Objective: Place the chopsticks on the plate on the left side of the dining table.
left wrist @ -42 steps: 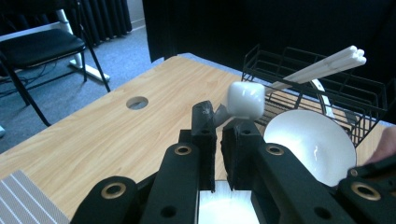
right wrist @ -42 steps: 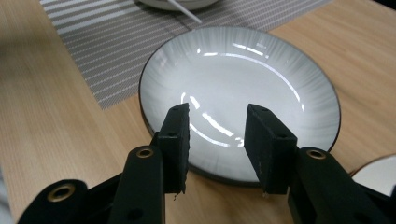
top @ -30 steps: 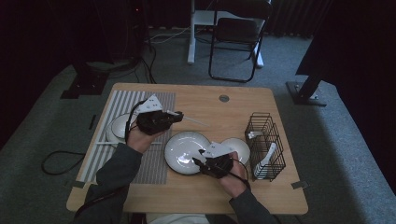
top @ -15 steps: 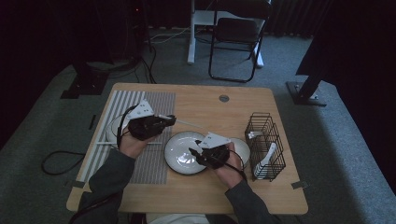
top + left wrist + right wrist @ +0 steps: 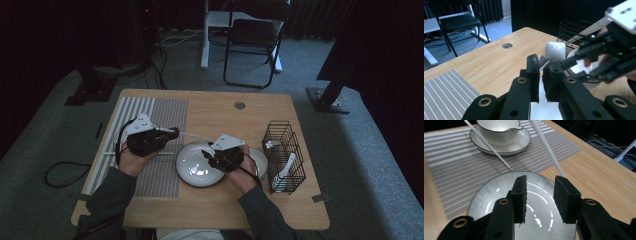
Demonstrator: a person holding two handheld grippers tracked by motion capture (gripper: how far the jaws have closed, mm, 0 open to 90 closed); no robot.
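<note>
Entry, ordered near to far from the person's edge of the table.

Right gripper (image 5: 216, 159): seen from above over the near plate (image 5: 192, 172). In the right gripper view its jaws are shown standing partly apart with nothing between them, the glossy plate (image 5: 499, 202) lying directly beneath; this gap is not readable from the high view.

Left gripper (image 5: 172, 133): held over the striped placemat (image 5: 160, 175). Its jaws are clamped on the flat handle of a white spoon (image 5: 555, 51), as given by the left gripper view, where the rounded end is raised just before the right gripper (image 5: 599, 53). From above, the spoon (image 5: 192, 135) is recorded only as a thin white line reaching from the jaws toward the right gripper.

Cup and saucer (image 5: 501, 135): set on the placemat's far part in the right gripper view, two white sticks crossing before them; in the high view they are largely hidden by the left hand.

Wire basket (image 5: 284, 156): stood near the table's right edge, white utensils inside.

Open room: bare wood is left across the table's (image 5: 225, 112) far half, round a small cable hole (image 5: 240, 105), and along the near edge.

Beyond the table: a folding chair (image 5: 252, 37) on grey carpet
</note>
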